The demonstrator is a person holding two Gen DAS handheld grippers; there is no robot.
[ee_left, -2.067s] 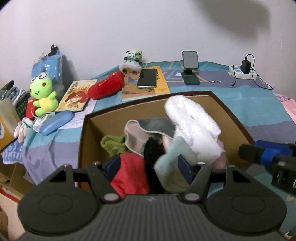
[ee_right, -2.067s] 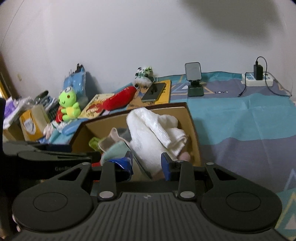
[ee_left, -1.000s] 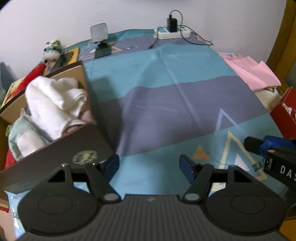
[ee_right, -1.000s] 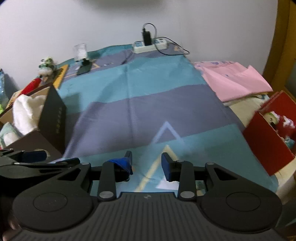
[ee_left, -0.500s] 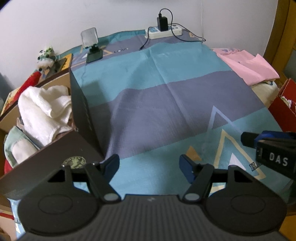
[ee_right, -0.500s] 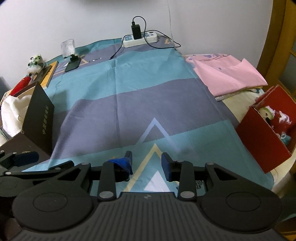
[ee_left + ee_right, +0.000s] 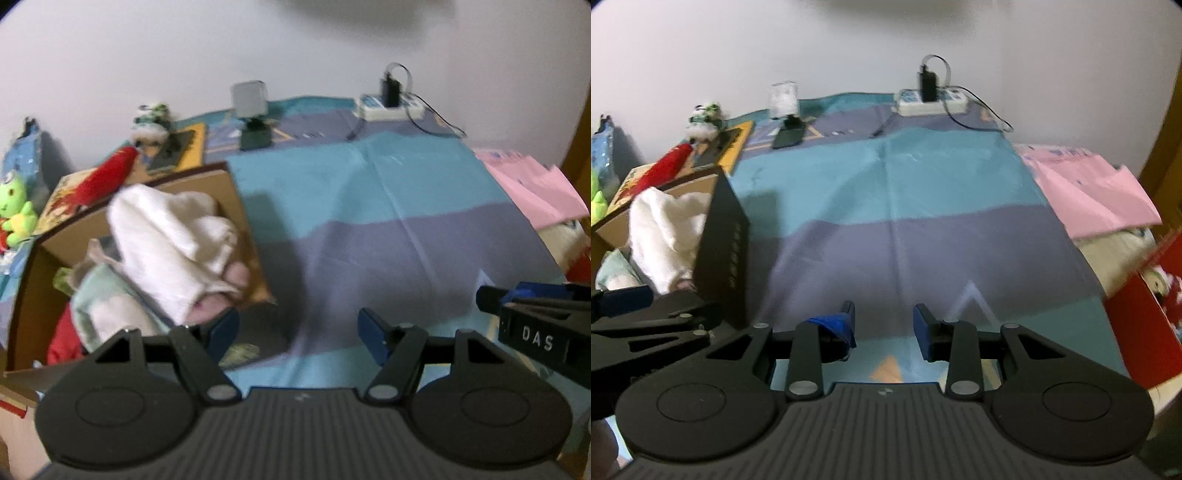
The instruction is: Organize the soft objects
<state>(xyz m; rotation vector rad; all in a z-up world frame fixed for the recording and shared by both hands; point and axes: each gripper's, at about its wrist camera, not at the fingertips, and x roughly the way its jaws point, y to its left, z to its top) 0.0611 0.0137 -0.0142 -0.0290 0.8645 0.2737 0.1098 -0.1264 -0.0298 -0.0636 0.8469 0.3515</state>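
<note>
A brown cardboard box [image 7: 236,192] stands at the left on the bed, full of soft things: a white towel [image 7: 166,236], a pale green cloth [image 7: 99,295], a red cloth [image 7: 62,343] and a pink item [image 7: 236,277]. The box also shows in the right wrist view [image 7: 724,236], with the towel [image 7: 665,229] inside. My left gripper [image 7: 299,332] is open and empty, its left finger by the box's near right corner. My right gripper [image 7: 884,326] is open and empty over the blue cover. It shows at the right edge of the left wrist view [image 7: 535,306].
A blue and purple cover [image 7: 905,206] spreads over the bed. At the back are a phone stand [image 7: 253,110], a power strip [image 7: 388,105], a panda toy [image 7: 151,118], a red plush [image 7: 99,177] and a green frog plush [image 7: 14,210]. Pink cloth [image 7: 1089,192] and a red box [image 7: 1141,317] lie right.
Both grippers have turned back left toward the box and dropped lower; the box now sits closer in the left wrist view. Both stay open and empty.
</note>
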